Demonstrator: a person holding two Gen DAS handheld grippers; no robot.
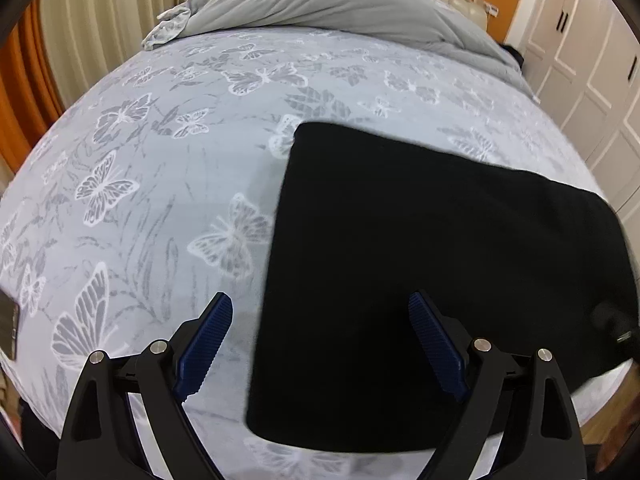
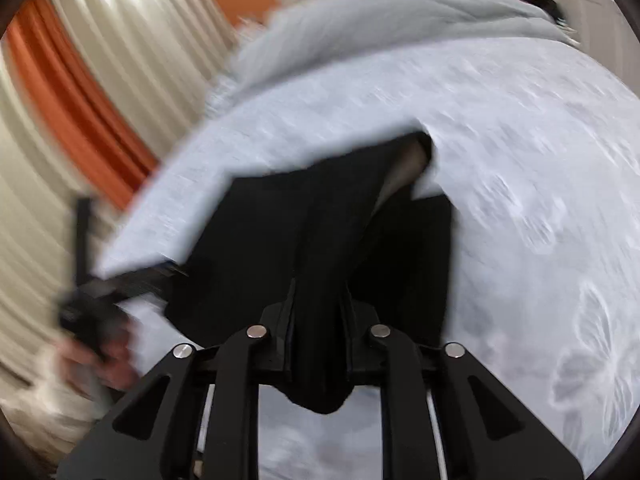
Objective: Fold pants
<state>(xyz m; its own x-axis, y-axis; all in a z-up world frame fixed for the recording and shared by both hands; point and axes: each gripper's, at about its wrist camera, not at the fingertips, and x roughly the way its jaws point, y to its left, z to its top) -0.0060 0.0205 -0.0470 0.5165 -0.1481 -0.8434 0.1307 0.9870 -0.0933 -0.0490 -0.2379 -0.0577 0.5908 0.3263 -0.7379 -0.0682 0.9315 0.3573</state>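
Black pants [image 1: 420, 260] lie folded in a flat rectangle on the butterfly-print bedsheet [image 1: 140, 200], right of centre in the left wrist view. My left gripper [image 1: 320, 300] hovers open above the pants' near left edge; its blue pads [image 1: 208, 340] are wide apart with nothing pinched. In the blurred right wrist view, my right gripper [image 2: 320, 300] is shut on a bunched fold of the pants [image 2: 280, 220]. The cloth rises from the bed into its jaws and hangs out behind them. A pale lining shows at the pants' far end.
A grey duvet [image 1: 340, 4] is heaped at the head of the bed. White wardrobe doors [image 1: 580, 60] stand to the right, cream and orange curtains [image 1: 60, 40] to the left. A person's hand [image 2: 100, 360] shows blurred at the left. A dark flat object [image 1: 8, 328] lies at the bed's left edge.
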